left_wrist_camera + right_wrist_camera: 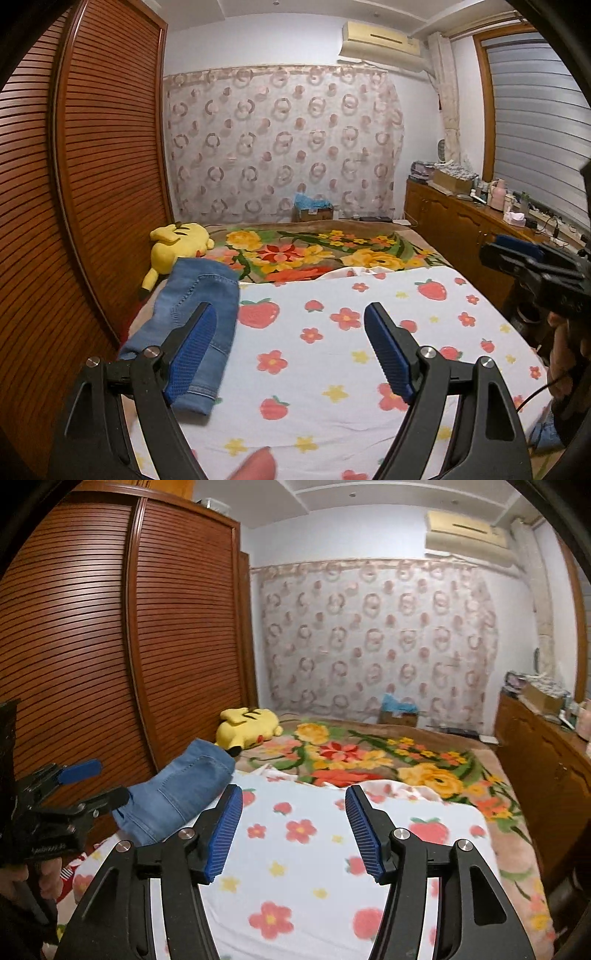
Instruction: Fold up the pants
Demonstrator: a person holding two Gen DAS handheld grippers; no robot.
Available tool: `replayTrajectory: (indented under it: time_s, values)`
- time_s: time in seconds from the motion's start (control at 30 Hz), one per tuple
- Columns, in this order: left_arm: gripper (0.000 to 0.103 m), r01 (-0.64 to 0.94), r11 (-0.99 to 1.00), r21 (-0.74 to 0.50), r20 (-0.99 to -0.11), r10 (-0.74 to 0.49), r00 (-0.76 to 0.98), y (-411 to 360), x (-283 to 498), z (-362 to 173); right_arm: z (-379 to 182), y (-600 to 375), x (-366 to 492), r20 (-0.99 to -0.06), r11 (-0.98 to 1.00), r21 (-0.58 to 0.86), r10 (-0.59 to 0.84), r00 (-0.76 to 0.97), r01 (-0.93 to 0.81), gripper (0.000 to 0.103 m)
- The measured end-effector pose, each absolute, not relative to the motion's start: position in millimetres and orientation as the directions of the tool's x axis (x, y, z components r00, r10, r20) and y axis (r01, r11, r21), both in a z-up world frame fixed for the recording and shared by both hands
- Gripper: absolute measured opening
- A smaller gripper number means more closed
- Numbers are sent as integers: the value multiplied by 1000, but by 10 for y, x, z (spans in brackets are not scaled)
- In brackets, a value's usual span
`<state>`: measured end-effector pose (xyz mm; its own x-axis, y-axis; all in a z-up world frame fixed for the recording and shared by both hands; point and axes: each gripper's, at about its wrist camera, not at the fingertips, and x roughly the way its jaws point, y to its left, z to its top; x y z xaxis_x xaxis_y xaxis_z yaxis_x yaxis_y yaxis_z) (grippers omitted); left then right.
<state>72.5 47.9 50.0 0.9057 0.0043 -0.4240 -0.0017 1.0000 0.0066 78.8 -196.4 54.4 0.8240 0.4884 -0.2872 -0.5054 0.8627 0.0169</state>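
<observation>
Jeans: a pair of light blue denim jeans [192, 332] lies already folded into a long, narrow bundle on the left part of the bed, close to the wardrobe, one end toward the pillows and the other toward the camera.
Fold state: layers look stacked and edges fairly even; judging by this, the folding seems done or nearly so, with the bundle set aside at the bed's edge.
Left gripper: the left gripper [291, 350] hovers just above the sheet with its blue-padded fingers spread wide and nothing between them; its left pad overlaps the jeans in view, but contact cannot be confirmed.
Right gripper: the right gripper [293, 832] is likewise spread wide and holds nothing, over bare sheet to the right of the jeans, well apart from them.
Why so held: both tools gaping and lifted suggests the cloth has been let go, probably to avoid dragging the fold open.
Sheet: a white bedsheet printed with strawberries and flowers [332, 369] covers the near part of the bed, giving a flat working surface.
Blanket: a bright floral blanket [369, 757] lies beyond it.
Plush: a yellow plush toy [177, 247] rests past the jeans, near the wardrobe.
Wardrobe: a brown slatted wooden wardrobe [110, 646] stands along the left.
</observation>
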Motion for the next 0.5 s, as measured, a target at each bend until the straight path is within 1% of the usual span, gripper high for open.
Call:
replayTrajectory:
  time_s: [0.27, 0.5]
  values:
    - [83, 35, 999, -3, -420, -33, 907, 249, 562, 503, 564, -1907, 342, -274, 922, 4, 373, 886, -387, 60]
    - [83, 45, 999, -8, -422, -44, 905, 174, 510, 502, 610, -1739, 173, -276, 930, 29, 359, 891, -366, 60]
